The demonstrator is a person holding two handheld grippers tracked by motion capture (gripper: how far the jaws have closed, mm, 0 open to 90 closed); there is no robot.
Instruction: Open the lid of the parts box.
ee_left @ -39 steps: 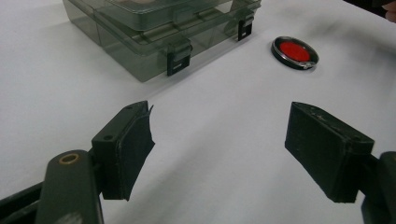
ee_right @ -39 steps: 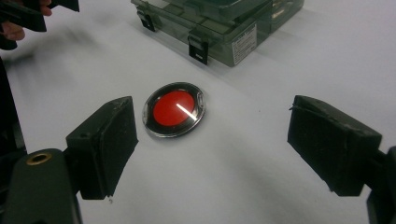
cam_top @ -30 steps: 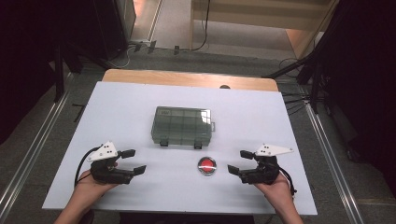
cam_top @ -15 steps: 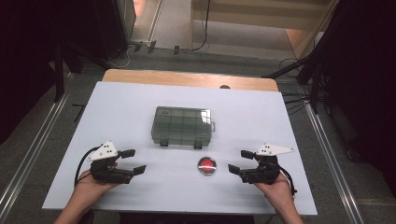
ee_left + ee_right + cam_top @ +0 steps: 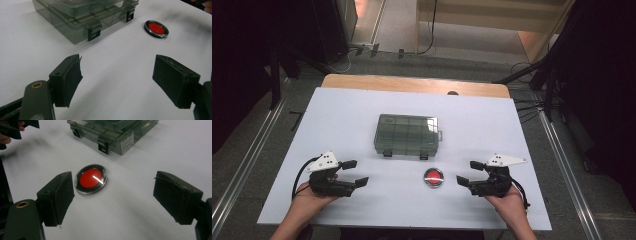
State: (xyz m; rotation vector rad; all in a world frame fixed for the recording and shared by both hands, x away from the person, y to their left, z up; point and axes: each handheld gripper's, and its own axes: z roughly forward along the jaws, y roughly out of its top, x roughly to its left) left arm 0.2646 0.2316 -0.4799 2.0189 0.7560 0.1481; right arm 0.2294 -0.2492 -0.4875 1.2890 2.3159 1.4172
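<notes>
Both grippers rest low on the white table (image 5: 337, 120), one in each hand, and both stand wide open with nothing between the jaws. The left gripper (image 5: 355, 172) sits near the table's front left, its jaws spread apart over bare tabletop — touching no object. The right gripper (image 5: 469, 173) sits at the front right, jaws equally wide, pointing toward the round red-centred disc (image 5: 433, 177) with a black rim, which lies flat on the table just beside its jaw tips — near, but not touched. Behind the disc, at the table's middle, stands the closed smoky-clear compartment box (image 5: 407, 135), its two dark latches facing the person, well apart from both grippers.
</notes>
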